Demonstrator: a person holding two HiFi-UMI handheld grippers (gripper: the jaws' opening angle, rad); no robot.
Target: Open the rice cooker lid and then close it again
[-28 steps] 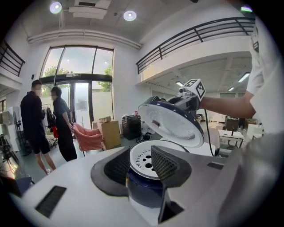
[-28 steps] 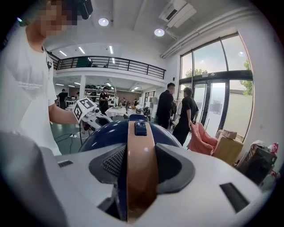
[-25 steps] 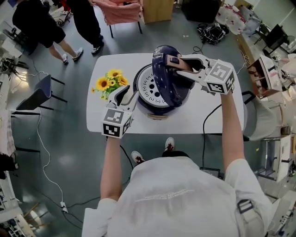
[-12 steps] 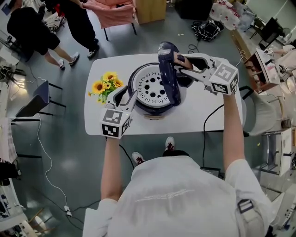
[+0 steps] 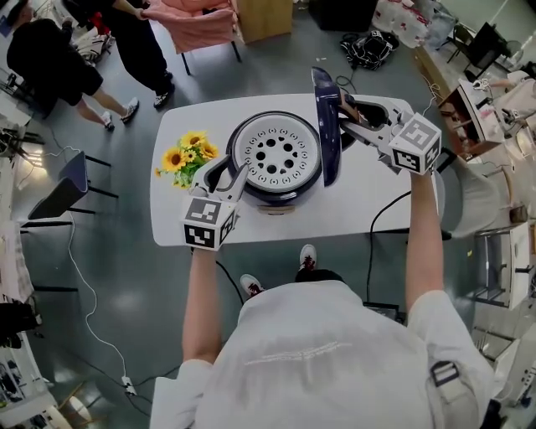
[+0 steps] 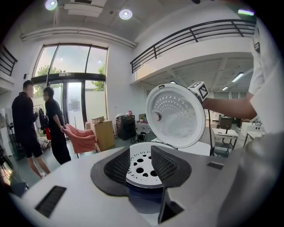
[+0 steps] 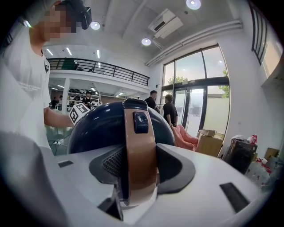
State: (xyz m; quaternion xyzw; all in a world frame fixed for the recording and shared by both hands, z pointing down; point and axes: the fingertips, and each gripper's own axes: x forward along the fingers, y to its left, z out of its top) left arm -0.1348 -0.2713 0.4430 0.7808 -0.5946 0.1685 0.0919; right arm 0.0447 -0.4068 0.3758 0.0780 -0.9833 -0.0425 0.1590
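Fig.: L gripper (image 5: pixel 227 173), jaws spread, gripping nothing, at near-left rim of rice cooker (image 5: pixel 275 156), mid-table (image 5: pixel 368 214). Lid (image 5: pixel 326 126) stands upright at cooker's right, so opening looks done and closing is left. R gripper (image 5: pixel 346 115) pinches lid's bronze handle strip (image 7: pixel 139 155), jaws just tightened.

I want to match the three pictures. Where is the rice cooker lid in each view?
Head view: the lid stands on edge at the right side of the cooker, upper middle.
Left gripper view: the lid shows its white inside, right of centre.
Right gripper view: the lid shows its dark blue outside, in the centre.
Shared landmark: the pink chair.
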